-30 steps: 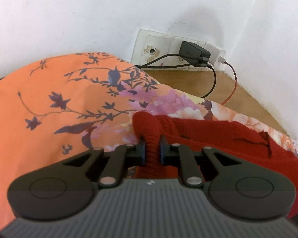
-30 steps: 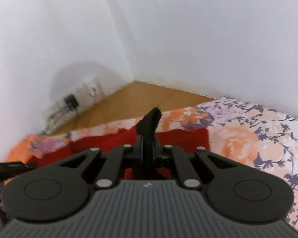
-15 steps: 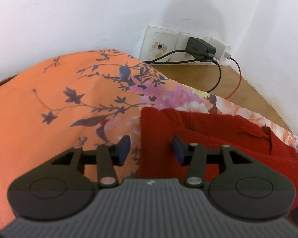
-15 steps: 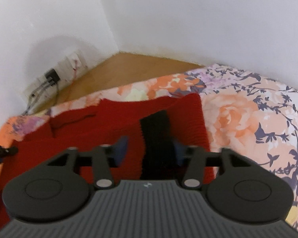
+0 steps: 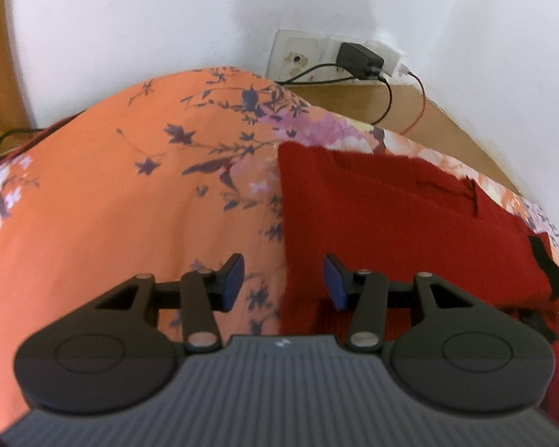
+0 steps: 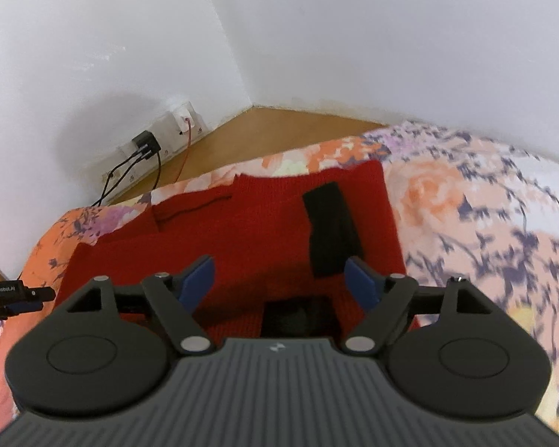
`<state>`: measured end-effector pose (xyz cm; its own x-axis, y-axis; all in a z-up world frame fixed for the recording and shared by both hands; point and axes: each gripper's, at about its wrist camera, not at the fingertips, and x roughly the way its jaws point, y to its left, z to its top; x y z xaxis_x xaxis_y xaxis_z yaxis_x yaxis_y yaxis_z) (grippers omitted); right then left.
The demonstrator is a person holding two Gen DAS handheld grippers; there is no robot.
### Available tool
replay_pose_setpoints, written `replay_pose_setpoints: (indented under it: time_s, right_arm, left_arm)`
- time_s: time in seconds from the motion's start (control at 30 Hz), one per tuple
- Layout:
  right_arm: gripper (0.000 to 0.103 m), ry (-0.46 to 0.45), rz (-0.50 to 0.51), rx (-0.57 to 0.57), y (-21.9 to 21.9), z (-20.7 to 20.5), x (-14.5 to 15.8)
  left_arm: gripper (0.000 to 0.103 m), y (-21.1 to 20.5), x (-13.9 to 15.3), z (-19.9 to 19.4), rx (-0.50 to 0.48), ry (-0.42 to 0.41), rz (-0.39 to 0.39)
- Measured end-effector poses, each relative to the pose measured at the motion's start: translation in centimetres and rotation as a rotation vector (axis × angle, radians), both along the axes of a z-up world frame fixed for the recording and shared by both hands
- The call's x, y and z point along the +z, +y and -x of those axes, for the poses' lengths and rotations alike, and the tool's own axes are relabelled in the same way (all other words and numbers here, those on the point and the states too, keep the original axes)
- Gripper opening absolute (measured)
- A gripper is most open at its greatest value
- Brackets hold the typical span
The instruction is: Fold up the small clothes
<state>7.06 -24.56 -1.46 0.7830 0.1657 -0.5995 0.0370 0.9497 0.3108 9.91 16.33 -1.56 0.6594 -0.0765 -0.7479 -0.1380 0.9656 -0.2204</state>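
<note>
Both grippers are hovering spread and empty. The red knitted garment (image 6: 242, 238) is lying flat ahead, its left edge passing between the left gripper (image 5: 283, 279) fingers; the right gripper (image 6: 279, 279) is facing its black strip (image 6: 331, 227).

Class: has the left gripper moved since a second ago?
Yes. The left gripper opened, releasing the red sweater, and drew back from the wall socket.

Each black plastic two-finger gripper (image 5: 283, 279) (image 6: 279, 279) is fitted with blue pads (image 5: 233, 275), silver pivot screws (image 6: 194, 343), round side discs and a ribbed grey housing (image 6: 279, 391).
</note>
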Motion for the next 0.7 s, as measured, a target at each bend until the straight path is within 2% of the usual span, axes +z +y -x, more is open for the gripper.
replay_pose_setpoints:
  time_s: [0.23, 0.43, 0.7]
  right_arm:
    - [0.086, 0.028, -0.011, -0.053, 0.4, 4.8, -0.5]
    - [0.087, 0.046, -0.008, -0.089, 0.4, 8.0, -1.3]
    - [0.089, 0.057, 0.034, -0.067, -0.3, 11.2, -1.0]
  left_arm:
    - [0.049, 0.4, 0.4, 2.9, -0.069, 0.029, 0.017]
    - [0.049, -0.2, 1.0, 5.7, -0.122, 0.035, -0.013]
    - [0.049, 0.1, 0.9, 9.7, -0.076, 0.059, -0.018]
